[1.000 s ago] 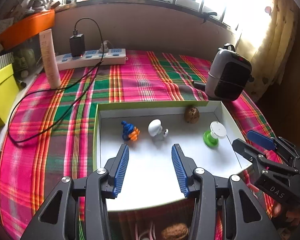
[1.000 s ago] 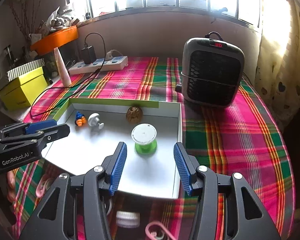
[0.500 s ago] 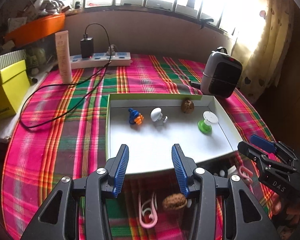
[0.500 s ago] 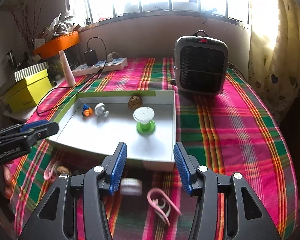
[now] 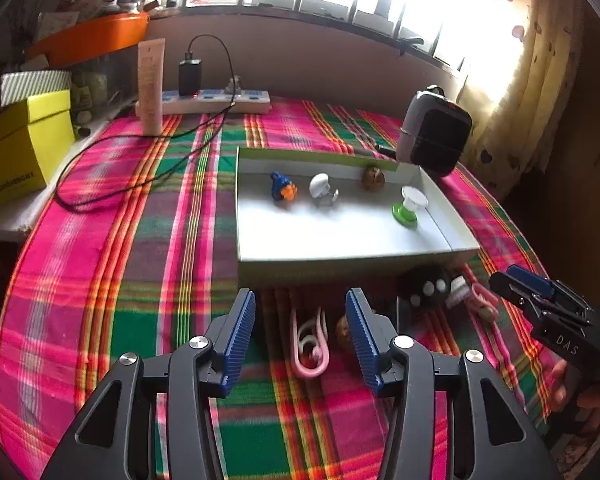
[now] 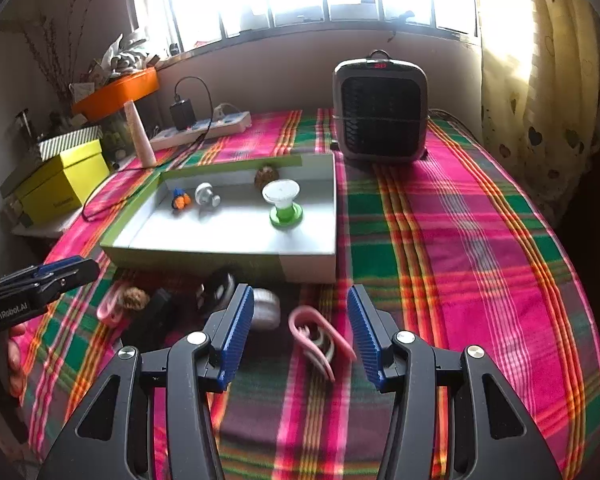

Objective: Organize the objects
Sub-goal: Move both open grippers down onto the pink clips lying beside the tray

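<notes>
Left wrist view: left gripper point(image 5: 300, 336), jaws spread, holding nothing, hovers above the plaid cloth point(image 5: 140, 240) just short of the tray's near wall. Between its fingers lie a pink clip point(image 5: 310, 344) and a walnut point(image 5: 343, 330). White tray point(image 5: 340, 266) already holds a blue-orange toy point(image 5: 282, 189), white knob point(image 5: 322, 188), second walnut point(image 5: 373, 178) and green-white spool point(image 5: 410, 204). Judgement: the clip lies flat and thin, so drop the fingertips to the cloth and close across its width; lift above the tray wall before carrying inward. Open cloth to the left; a black cable point(image 5: 140, 176) crosses farther back.

Right wrist view: right gripper point(image 6: 300, 332), jaws also spread and empty, frames another pink clip point(image 6: 316, 340); a white cap point(image 6: 266, 308) sits just beside its left finger, a black object point(image 6: 216, 286) beyond. Heater point(image 6: 380, 116) stands behind the tray's right corner; wide free cloth to the right. Risk: crowded items near the tray front may get nudged.
</notes>
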`<state>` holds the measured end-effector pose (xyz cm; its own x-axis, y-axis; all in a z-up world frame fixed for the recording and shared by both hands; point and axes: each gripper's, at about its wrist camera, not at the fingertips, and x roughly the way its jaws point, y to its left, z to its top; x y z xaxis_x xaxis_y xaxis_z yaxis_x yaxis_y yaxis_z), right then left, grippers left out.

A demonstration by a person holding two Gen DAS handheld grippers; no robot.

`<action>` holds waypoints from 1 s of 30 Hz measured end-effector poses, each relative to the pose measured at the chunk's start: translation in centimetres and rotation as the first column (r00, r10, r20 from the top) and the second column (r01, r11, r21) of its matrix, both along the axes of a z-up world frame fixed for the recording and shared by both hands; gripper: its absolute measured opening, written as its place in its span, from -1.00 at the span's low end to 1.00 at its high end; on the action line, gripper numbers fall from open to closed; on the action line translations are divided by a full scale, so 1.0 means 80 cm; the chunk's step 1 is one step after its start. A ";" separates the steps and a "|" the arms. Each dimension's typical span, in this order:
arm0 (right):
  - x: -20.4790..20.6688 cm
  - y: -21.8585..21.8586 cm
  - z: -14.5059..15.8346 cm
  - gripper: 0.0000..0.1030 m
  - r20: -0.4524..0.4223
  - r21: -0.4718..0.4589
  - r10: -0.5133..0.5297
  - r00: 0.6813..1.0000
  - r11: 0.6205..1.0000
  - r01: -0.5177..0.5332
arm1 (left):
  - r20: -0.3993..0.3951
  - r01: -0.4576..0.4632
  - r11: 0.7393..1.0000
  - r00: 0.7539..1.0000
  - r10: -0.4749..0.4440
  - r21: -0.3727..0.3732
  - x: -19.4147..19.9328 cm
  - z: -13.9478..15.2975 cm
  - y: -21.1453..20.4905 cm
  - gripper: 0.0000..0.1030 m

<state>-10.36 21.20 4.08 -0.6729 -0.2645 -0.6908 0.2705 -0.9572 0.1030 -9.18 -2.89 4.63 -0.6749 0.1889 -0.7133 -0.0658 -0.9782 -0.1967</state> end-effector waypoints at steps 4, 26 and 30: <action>0.008 0.010 -0.005 -0.03 0.016 -0.015 -0.018 1.000 1.000 0.018 | 0.019 0.012 1.000 1.000 -0.012 0.015 0.008 -0.014 -0.001 -0.08; 0.010 0.020 -0.018 -0.03 0.056 -0.029 -0.016 0.998 0.999 0.017 | 0.081 0.013 0.996 0.997 -0.006 -0.084 -0.002 -0.045 0.011 -0.08; 0.010 0.020 -0.019 -0.03 0.060 -0.018 -0.010 0.998 1.000 0.011 | 0.079 -0.003 0.994 0.997 0.011 -0.107 -0.008 -0.045 0.006 -0.08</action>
